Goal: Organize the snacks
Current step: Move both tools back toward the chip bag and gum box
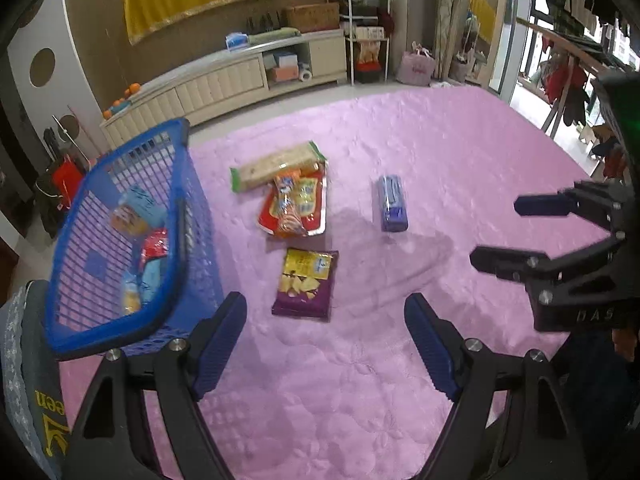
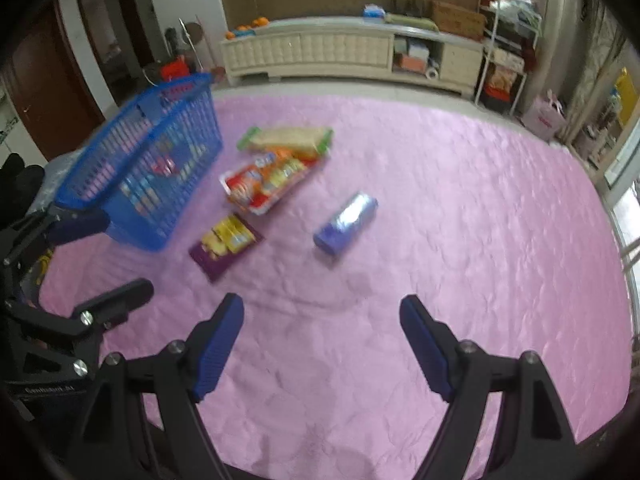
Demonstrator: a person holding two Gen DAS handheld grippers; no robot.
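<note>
A blue plastic basket (image 1: 120, 248) (image 2: 148, 164) stands at the left on the pink blanket and holds several snack packets. On the blanket lie a purple chip bag (image 1: 306, 284) (image 2: 226, 246), a red-orange snack pile (image 1: 296, 204) (image 2: 266, 180), a green-ended cracker pack (image 1: 276, 166) (image 2: 286, 138) and a blue roll pack (image 1: 390, 202) (image 2: 346, 220). My left gripper (image 1: 324, 320) (image 2: 94, 256) is open and empty, just short of the chip bag. My right gripper (image 2: 320, 320) (image 1: 504, 232) is open and empty, in front of the blue roll pack.
The pink blanket (image 1: 400, 380) (image 2: 480, 240) covers the surface. A cream low cabinet (image 1: 224, 80) (image 2: 320, 54) stands along the far wall. A white shelf rack (image 1: 366, 32) (image 2: 506, 52) stands to its right. A dark cushion with yellow lettering (image 1: 36, 380) lies at the left edge.
</note>
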